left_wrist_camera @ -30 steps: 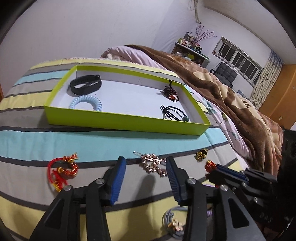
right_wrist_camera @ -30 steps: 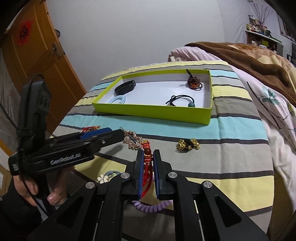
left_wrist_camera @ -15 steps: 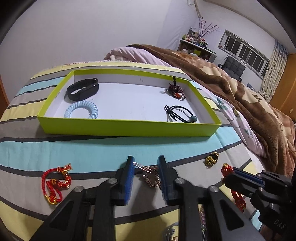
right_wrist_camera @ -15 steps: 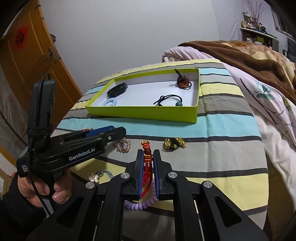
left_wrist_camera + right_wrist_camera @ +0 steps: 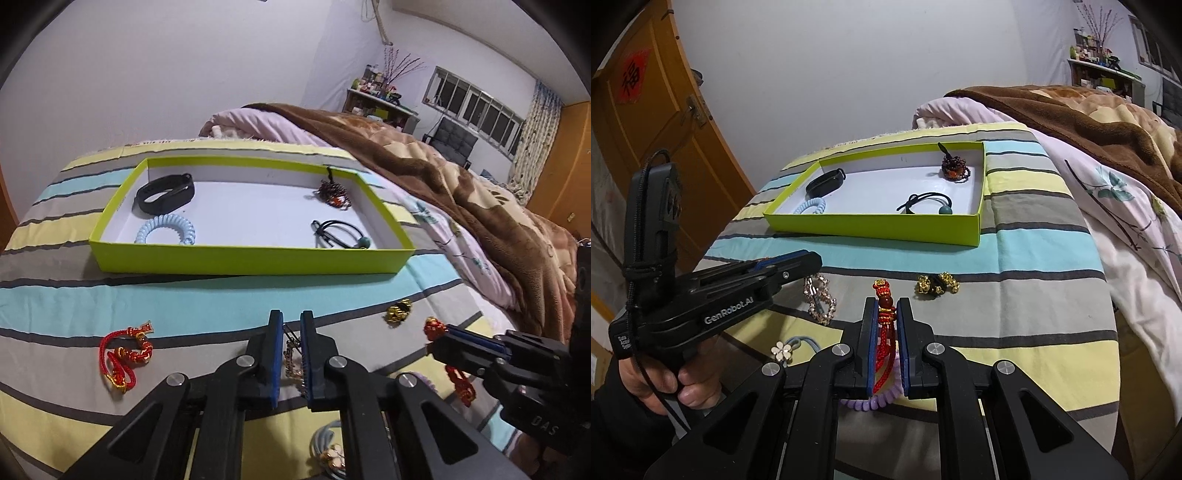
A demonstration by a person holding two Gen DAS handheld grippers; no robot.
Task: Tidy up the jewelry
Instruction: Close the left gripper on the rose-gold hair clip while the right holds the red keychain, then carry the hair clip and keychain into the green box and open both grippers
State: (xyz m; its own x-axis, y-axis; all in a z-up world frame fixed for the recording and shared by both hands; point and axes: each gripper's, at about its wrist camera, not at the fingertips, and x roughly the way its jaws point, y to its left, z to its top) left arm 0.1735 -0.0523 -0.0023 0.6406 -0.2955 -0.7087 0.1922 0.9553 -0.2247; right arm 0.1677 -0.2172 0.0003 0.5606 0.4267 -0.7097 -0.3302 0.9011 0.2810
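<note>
On the striped bed cover (image 5: 221, 295), far left, a red cord bracelet (image 5: 125, 354) lies loose, well apart from everything else. Next comes the left tool (image 5: 291, 347), its jaws closing around a gold rhinestone bracelet (image 5: 290, 360); the blue pads look to be pressing on it already, though the piece is mostly hidden between them. Beyond, the green tray (image 5: 251, 260) holds a black band (image 5: 164, 194) and a pale blue coil tie (image 5: 166, 230) at its left end, a dark beaded charm (image 5: 334, 192) and a black hair tie (image 5: 340, 236) at its right. Further right a small gold-and-black charm (image 5: 398, 311) rests on the cover. The right tool (image 5: 886, 321) is clamped on a red tassel charm (image 5: 884, 325), which hangs through it above a purple coil tie (image 5: 871, 400).
</note>
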